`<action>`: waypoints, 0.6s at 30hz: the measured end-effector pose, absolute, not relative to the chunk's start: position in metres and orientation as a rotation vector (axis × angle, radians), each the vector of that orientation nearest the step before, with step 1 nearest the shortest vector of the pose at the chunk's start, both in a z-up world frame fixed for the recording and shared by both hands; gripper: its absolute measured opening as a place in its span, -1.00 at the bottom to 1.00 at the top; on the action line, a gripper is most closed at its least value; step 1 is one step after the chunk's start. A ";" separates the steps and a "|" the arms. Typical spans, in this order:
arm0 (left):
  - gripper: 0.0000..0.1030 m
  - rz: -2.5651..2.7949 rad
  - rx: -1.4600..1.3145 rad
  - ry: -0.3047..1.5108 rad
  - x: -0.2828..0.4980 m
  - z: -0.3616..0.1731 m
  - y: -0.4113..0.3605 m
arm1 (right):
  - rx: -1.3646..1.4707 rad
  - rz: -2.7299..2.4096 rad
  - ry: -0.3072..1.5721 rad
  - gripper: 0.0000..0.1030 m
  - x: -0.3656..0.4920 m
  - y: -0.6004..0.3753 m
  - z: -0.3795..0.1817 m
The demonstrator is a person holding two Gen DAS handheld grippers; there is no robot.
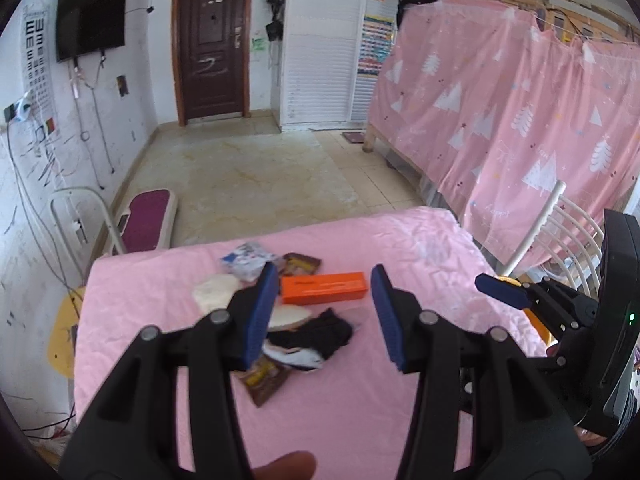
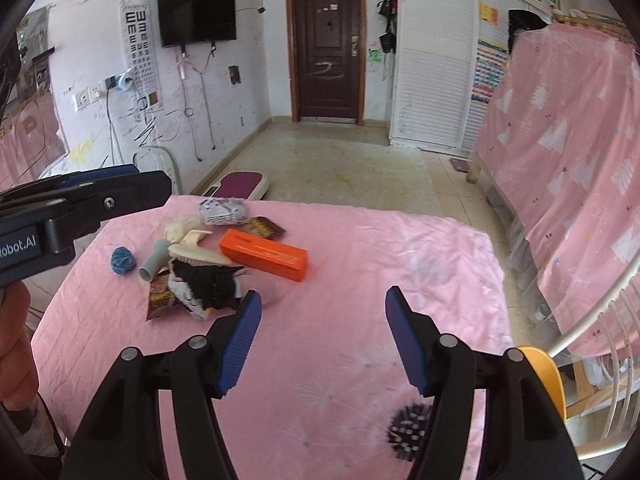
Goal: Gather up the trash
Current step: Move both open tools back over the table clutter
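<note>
Tongs, left (image 1: pixel 324 312): spread wide, empty, held above the near side of the trash pile.
Tongs, right (image 2: pixel 322 336): spread wide, empty, over bare cloth, well to the right of the pile.
Surface (image 2: pixel 400 248): table under a wrinkled pink cloth; carries everything.
Trash location: one loose heap on the far-left part of the cloth, no piece gripped.
Heap contents: orange box (image 2: pixel 266 254), black rag (image 2: pixel 212 284), brown snack wrapper (image 2: pixel 160 294), second brown wrapper (image 2: pixel 264 227), white-blue printed packet (image 2: pixel 224 210), pale brush (image 2: pixel 196 255), grey tube (image 2: pixel 154 264), blue ball (image 2: pixel 122 261).
Step in hand (judgement): first pick not yet begun; left tongs appear lined up toward the box and rag.
Method advised: take one outlying piece at a time; close across the box's narrow sides; pinch soft pieces at a raised fold, not flat against the cloth.
Obstruction: items overlap, the rag lies over the brush and a wrapper; a careless grip may drag neighbours or snag the cloth.
Surroundings: black bristled object (image 2: pixel 408 428) near the right tongs; white chair (image 2: pixel 600 320) at right; pink curtain (image 1: pixel 520 120) beyond.
Collecting bin: not visible.
</note>
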State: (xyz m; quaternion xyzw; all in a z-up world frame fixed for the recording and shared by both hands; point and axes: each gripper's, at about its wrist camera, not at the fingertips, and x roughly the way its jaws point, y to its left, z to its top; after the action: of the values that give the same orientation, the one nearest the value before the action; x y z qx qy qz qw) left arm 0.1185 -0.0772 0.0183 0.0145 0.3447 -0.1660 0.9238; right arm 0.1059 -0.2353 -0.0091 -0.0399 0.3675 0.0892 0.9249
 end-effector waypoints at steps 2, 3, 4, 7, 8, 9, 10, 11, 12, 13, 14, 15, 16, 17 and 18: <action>-0.11 -0.321 0.029 0.708 0.119 0.016 -0.065 | -0.092 0.197 0.763 0.06 0.110 -0.224 -0.011; -0.11 -0.309 0.025 0.712 0.121 0.014 -0.059 | -0.095 0.201 0.766 0.06 0.112 -0.220 -0.012; -0.11 -0.296 0.021 0.718 0.122 0.012 -0.052 | -0.097 0.205 0.770 0.06 0.115 -0.216 -0.013; -0.10 -0.259 0.010 0.732 0.125 0.006 -0.034 | -0.104 0.223 0.785 0.07 0.121 -0.205 -0.017; -0.10 -0.251 0.009 0.736 0.127 0.005 -0.032 | -0.106 0.229 0.790 0.09 0.123 -0.203 -0.018; -0.10 -0.242 0.006 0.741 0.128 0.003 -0.025 | -0.111 0.236 0.794 0.11 0.124 -0.199 -0.019; -0.10 -0.231 0.003 0.749 0.129 0.000 -0.020 | -0.115 0.242 0.797 0.14 0.126 -0.194 -0.020; -0.07 -0.222 0.003 0.754 0.131 -0.003 -0.016 | -0.116 0.248 0.799 0.17 0.125 -0.193 -0.022; -0.05 -0.205 0.005 0.761 0.132 -0.006 -0.011 | -0.116 0.262 0.803 0.18 0.127 -0.188 -0.023; -0.04 -0.191 0.004 0.768 0.134 -0.010 -0.006 | -0.115 0.270 0.806 0.20 0.128 -0.187 -0.024; -0.04 -0.183 0.002 0.774 0.135 -0.012 -0.004 | -0.114 0.280 0.810 0.22 0.130 -0.184 -0.025; -0.04 -0.172 -0.003 0.781 0.136 -0.015 0.000 | -0.113 0.290 0.813 0.23 0.131 -0.181 -0.026; -0.04 -0.164 -0.008 0.787 0.137 -0.018 0.004 | -0.110 0.303 0.818 0.25 0.133 -0.179 -0.028; -0.04 -0.158 -0.014 0.796 0.139 -0.021 0.009 | -0.108 0.315 0.823 0.27 0.135 -0.176 -0.029; -0.04 -0.153 -0.018 0.801 0.140 -0.022 0.012 | -0.109 0.322 0.826 0.28 0.136 -0.174 -0.030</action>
State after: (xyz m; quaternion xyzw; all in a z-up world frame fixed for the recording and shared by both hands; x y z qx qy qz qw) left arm 0.1395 0.0116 -0.0224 -0.0088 0.3894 -0.0745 0.9180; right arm 0.1358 -0.1737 -0.0304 -0.0526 0.3996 0.1559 0.9018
